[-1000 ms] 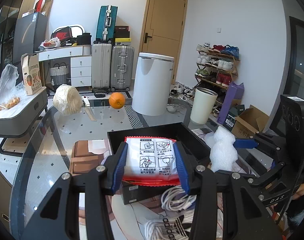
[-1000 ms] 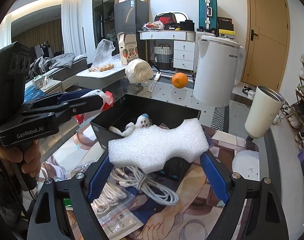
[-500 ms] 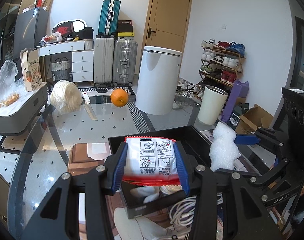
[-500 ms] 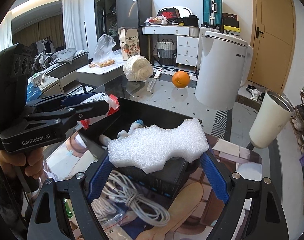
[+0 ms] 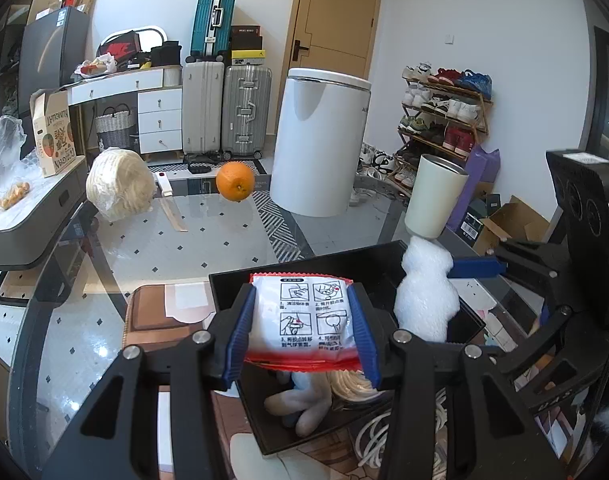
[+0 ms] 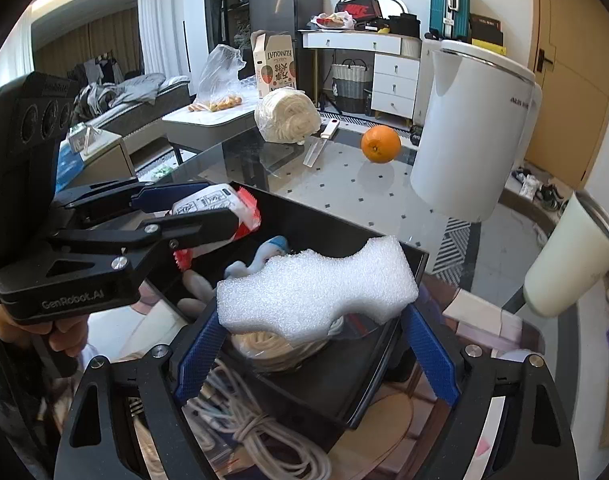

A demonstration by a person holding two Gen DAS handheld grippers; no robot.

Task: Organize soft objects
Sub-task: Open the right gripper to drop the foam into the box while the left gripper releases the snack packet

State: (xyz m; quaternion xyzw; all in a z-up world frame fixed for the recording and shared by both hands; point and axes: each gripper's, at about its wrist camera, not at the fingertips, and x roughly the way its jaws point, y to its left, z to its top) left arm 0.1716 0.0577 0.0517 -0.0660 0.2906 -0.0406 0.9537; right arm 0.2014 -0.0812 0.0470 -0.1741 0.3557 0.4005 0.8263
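Currently: carry-to-bin step. Left tongs (image 5: 302, 330) clamped on a sachet (image 5: 304, 322), right tongs (image 6: 312, 346) clamped on a foam block (image 6: 316, 292), both over the black bin (image 6: 344, 236) on the glass surface (image 5: 208, 248). Next: lower each inside, then release.

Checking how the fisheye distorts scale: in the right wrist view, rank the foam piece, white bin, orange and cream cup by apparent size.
1. White bin
2. Foam piece, though it is nearest the camera, which inflates it
3. Cream cup, partly cut off at the edge
4. Orange
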